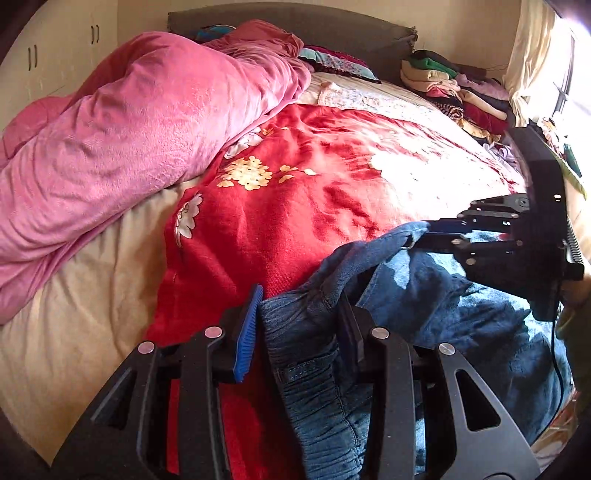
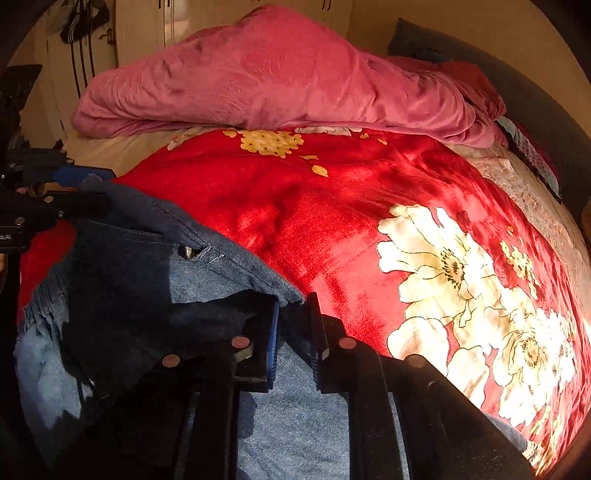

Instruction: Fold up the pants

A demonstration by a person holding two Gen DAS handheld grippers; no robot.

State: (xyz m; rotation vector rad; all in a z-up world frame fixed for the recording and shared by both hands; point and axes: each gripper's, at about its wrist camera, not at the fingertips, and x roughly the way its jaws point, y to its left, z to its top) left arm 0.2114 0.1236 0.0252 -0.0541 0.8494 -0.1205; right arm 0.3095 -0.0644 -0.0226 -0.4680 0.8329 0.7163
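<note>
Blue denim pants (image 1: 424,295) lie bunched on a red floral blanket (image 1: 295,184) at the near edge of the bed. My left gripper (image 1: 299,325) has its jaws wide around the elastic waistband, which fills the gap without being pinched. My right gripper (image 2: 293,325) is shut on the other end of the waistband edge of the pants (image 2: 207,258). It shows in the left wrist view (image 1: 436,236) at the right, gripping the denim. The left gripper shows at the left edge of the right wrist view (image 2: 88,188).
A bunched pink duvet (image 1: 129,140) covers the left and far side of the bed. A pile of folded clothes (image 1: 450,85) sits at the headboard corner near a curtained window (image 1: 535,55). Cream sheet (image 1: 74,325) shows beside the blanket. Wardrobe doors (image 2: 147,33) stand behind.
</note>
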